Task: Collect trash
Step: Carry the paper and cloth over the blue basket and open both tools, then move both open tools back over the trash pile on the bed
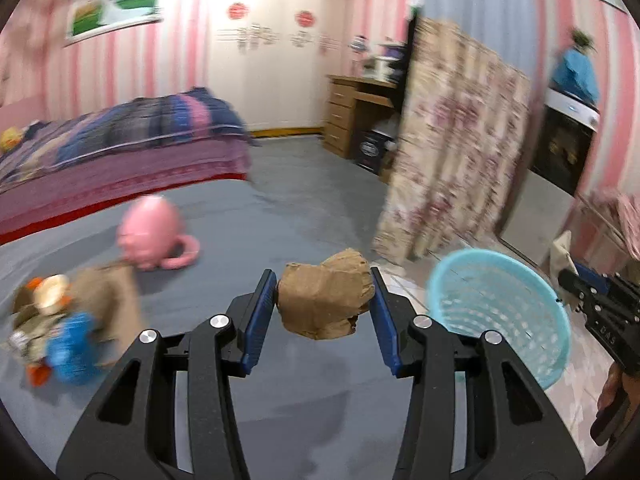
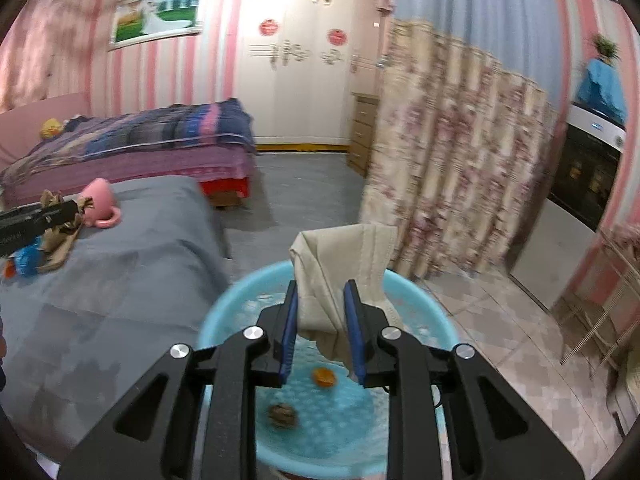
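— Left gripper [image 1: 324, 304]?
— Clamped on a crumpled brown paper wad [image 1: 325, 300], above the grey bed [image 1: 248, 392], left of the blue basket [image 1: 500, 312].
— Right gripper [image 2: 321, 330]?
— Pinching a beige wrapper [image 2: 340, 276], probably paper, over the basket [image 2: 224, 320].

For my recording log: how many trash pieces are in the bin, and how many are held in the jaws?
In the bin: 2, orange scrap and brown wad
Held: 2, brown paper wad in left gripper, beige cloth in right gripper
Total: 4
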`<state>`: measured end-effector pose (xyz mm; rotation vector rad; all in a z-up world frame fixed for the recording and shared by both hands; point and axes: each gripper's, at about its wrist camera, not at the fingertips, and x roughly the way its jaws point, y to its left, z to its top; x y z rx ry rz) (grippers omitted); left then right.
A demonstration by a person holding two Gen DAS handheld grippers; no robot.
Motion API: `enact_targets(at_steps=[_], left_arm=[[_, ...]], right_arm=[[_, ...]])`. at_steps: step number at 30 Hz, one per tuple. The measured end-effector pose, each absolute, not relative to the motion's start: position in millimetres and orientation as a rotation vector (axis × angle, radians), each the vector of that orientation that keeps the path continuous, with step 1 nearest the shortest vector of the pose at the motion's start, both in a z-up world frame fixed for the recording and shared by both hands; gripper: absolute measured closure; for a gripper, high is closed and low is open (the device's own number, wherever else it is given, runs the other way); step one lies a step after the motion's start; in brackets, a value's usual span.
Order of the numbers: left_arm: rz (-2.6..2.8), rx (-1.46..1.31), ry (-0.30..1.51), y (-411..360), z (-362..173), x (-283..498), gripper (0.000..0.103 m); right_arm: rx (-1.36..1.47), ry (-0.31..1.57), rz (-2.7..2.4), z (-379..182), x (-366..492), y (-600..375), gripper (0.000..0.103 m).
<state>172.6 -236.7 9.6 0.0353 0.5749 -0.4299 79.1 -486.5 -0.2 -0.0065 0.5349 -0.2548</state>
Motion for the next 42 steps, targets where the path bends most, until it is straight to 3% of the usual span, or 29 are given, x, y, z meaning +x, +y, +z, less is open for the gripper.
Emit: enact_targets(at_steps=[15, 18, 20, 23, 28, 36, 40, 42], left_arm=[[-0.637, 0.175, 0.628, -393, -39, 178, 0.058], [-0.654, 0.183, 0.623, -401, -38, 179, 0.047], [-0.638, 0.191, 0.599, -404, -33, 182, 0.028], [-0.621, 0.182, 0.568, -399, -24, 185, 0.019], [-0.555, 0.161, 0.541, -368, -14, 194, 0.012], [-0.487, 0.104, 0.57, -320, -16, 203, 0.01], [-0.456, 0.1, 0.571, -303, -19, 200, 0.008], [-0.455, 0.087, 0.573, -296, -20, 197, 0.008]], right_arm=[[0.118, 0.537, -0.354, -33, 59, -557, 0.08], [0.131, 0.538, -0.35, -35, 60, -558, 0.08], [0.127, 0.538, -0.343, -35, 63, -556, 0.08], [0.122, 0.533, -0.341, -36, 67, -550, 0.08], [0.142, 0.538, -0.337, -42, 77, -543, 0.08], [0.131, 0.534, -0.36, -52, 102, -527, 0.076], [0.117, 0.543, -0.389, -57, 107, -522, 0.042], [0.114, 0.544, -0.401, -57, 106, -522, 0.034]])
